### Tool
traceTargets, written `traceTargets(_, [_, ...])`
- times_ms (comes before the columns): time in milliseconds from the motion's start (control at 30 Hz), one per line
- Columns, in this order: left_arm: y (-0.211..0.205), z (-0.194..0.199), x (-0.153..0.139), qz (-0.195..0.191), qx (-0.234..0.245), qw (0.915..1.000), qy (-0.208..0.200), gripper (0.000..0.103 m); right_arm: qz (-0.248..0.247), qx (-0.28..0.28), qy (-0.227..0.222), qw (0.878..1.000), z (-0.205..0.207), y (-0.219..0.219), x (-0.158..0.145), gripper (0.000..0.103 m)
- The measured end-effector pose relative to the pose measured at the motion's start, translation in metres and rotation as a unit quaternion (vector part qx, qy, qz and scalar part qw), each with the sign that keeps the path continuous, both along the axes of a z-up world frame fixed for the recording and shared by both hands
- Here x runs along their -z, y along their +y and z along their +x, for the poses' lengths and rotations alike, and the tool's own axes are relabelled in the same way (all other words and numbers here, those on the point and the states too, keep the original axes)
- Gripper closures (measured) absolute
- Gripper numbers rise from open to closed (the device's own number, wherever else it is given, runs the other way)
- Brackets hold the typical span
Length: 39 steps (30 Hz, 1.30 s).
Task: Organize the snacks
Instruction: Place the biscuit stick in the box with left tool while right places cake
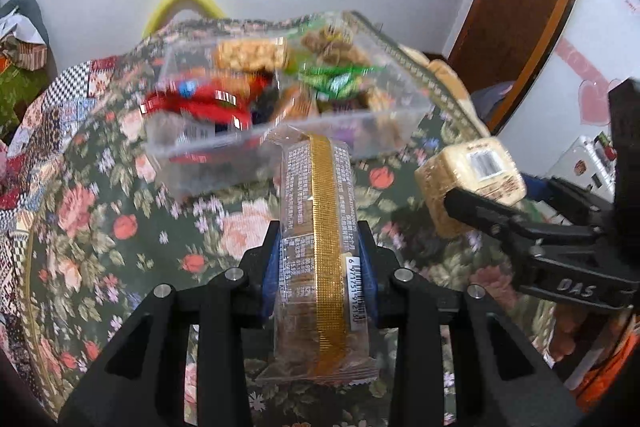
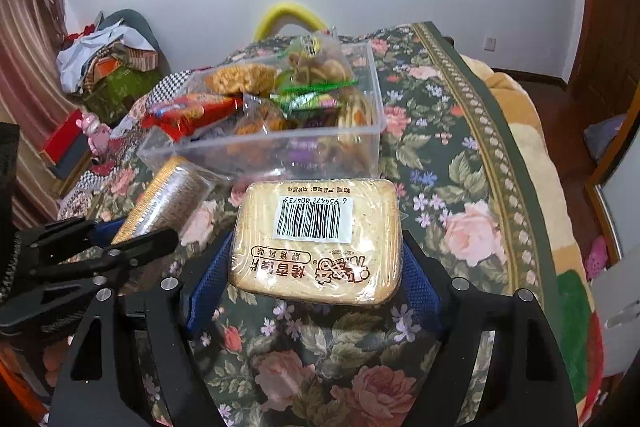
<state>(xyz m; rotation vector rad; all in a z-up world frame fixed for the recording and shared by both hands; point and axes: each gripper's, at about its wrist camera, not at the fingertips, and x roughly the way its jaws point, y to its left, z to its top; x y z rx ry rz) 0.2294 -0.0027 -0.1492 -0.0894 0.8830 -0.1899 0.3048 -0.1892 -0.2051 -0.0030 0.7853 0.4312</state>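
Clamped between the blue pads of the left hand-held gripper, a long bar was held lengthwise, pointing away toward the bin of snacks. A flat biscuit pack, barcode up, was pinched across its width by the right hand-held gripper. Both were held above the floral cloth. Left-view bin contents were blurred; only the right view showed them sharply.

Clear plastic bin; glossy film wrapper; woven floral cloth.
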Motion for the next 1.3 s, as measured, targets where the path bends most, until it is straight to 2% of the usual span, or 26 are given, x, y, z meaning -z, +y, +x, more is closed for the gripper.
traceTargets(400, [0.005, 0.038, -0.044, -0.003, -0.012, 0.9985, -0.053, 0.068, 0.015, -0.001, -0.034, 0.999, 0.025, 0.007, -0.025, 0.026])
traceTargets(567, [0.005, 0.066, -0.052, -0.002, -0.014, 0.9982, -0.058, 0.068, 0.016, -0.006, -0.045, 0.999, 0.042, 0.016, -0.03, 0.026])
traceTargets(733, [0.004, 0.095, -0.053, -0.004, -0.008, 0.9986, -0.053, 0.068, 0.025, -0.011, -0.048, 0.998, 0.056, 0.022, -0.032, 0.026])
traceTargets(900, [0.001, 0.118, -0.05, 0.011, 0.001, 0.9982, -0.059, 0.068, 0.022, -0.017, -0.048, 0.998, 0.072, 0.029, -0.028, 0.026])
traceTargets(1067, [0.0, 0.143, -0.039, 0.019, 0.006, 0.9985, -0.051, 0.068, 0.012, -0.022, -0.038, 0.999, 0.086, 0.034, -0.018, 0.026])
traceTargets(1300, [-0.005, 0.16, -0.022, 0.039, 0.012, 0.9983, -0.041, 0.068, 0.017, -0.029, -0.015, 0.999, 0.097, 0.039, -0.009, 0.026])
